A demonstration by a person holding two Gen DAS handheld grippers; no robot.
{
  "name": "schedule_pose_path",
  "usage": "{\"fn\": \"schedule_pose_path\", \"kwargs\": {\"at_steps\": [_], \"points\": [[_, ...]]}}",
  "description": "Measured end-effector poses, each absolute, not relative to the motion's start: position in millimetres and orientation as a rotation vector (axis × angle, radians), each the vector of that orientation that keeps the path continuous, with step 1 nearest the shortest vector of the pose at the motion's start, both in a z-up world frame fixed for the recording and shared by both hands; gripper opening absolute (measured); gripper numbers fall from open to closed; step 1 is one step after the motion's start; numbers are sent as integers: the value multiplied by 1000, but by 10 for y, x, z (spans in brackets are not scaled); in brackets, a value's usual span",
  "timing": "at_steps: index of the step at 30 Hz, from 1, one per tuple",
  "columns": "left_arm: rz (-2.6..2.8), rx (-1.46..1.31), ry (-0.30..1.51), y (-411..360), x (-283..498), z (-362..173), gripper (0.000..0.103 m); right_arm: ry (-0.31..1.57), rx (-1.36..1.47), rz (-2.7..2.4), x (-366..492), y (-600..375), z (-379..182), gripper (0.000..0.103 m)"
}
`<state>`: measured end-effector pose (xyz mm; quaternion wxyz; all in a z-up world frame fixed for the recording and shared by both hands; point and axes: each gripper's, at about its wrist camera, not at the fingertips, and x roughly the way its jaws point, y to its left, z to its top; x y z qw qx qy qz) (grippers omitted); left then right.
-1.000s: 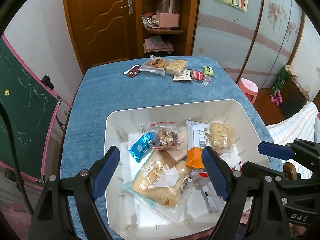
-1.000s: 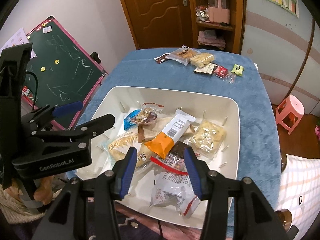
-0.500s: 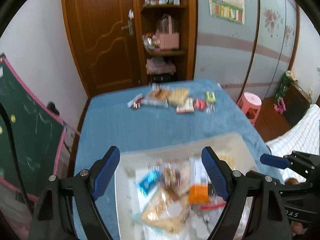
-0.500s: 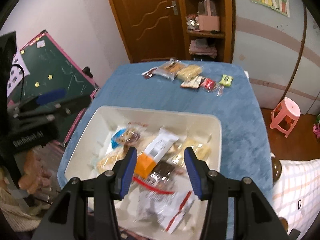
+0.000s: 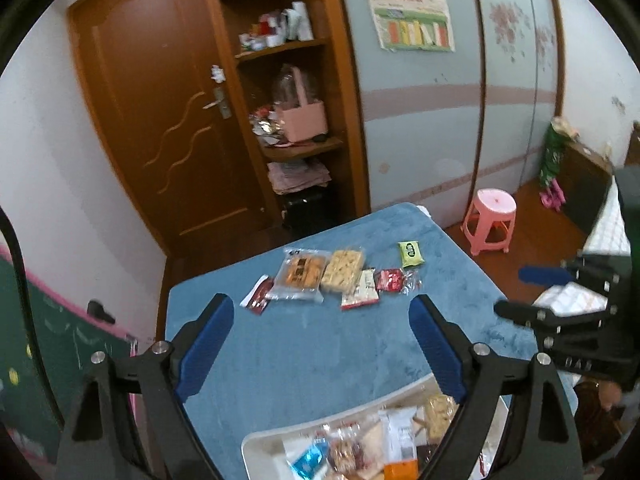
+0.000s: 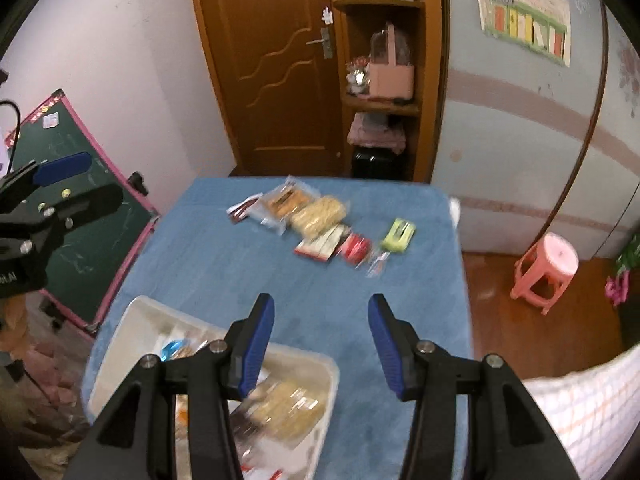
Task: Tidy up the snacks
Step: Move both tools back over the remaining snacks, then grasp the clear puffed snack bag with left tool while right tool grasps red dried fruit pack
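A white bin full of wrapped snacks sits at the near end of the blue table; in the right wrist view the bin lies low on the left. At the far end lies a row of snacks: a cookie pack, a yellow cracker pack, a red pack and a small green pack. My left gripper hangs above bare cloth, its jaws opening with nothing between them. My right gripper stands open and holds nothing, pointing at the same row, cookie pack to green pack.
A pink stool stands on the floor to the right of the table. A green chalkboard leans on the left. A wooden door and corner shelf stand behind the table. A checked bedsheet lies at the near right.
Both grippers have risen and swung from over the bin toward the table's far end. The bin has slid to the bottom of both views. The left jaws stand slightly wider.
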<state>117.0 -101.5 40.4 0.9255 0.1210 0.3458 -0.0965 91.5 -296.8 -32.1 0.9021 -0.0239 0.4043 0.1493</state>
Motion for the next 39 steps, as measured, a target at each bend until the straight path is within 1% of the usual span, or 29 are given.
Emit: {"fn": "schedule_pose_path", "kwargs": {"at_steps": [9,12,16,19,20,21,22,24,26,28,30,32,39], "points": [[-258,246,799,-1291,2381,580,89,785,-150,257,1832,-3139,-100,49],[-283,218,838,-1364,2719,497,89,784,-140,268,2123,-3203,-79,49],[-291,247,884,-1489,3067,202,89,771,-138,265,2385,-3271,-133,49],[-234,294,933,-1550,3354,-171,89,792,-127,284,2624,-3316,-291,49],[-217,288,956,-1547,3466,-314,87,809,-115,306,2707,-3329,-375,49],[-212,271,987,-1536,3572,-465,85,833,-102,340,2791,-3333,-484,49],[-214,257,1011,-1518,3630,-576,81,847,-95,364,2840,-3334,-551,49],[-232,218,1090,-1520,3801,-864,79,889,-97,419,2944,-3296,-772,49],[-250,200,1147,-1546,3911,-1122,71,932,-108,458,3025,-3229,-1025,49],[-271,200,1189,-1590,3960,-1352,69,973,-115,498,3062,-3148,-1251,49],[-283,198,1215,-1626,3975,-1495,67,1002,-143,538,3065,-3035,-1486,49],[-295,193,1242,-1662,3997,-1656,62,1022,-171,558,3065,-2943,-1653,49],[-319,135,1305,-1656,4054,-1949,62,1077,-247,583,3107,-2751,-2072,50]]}}
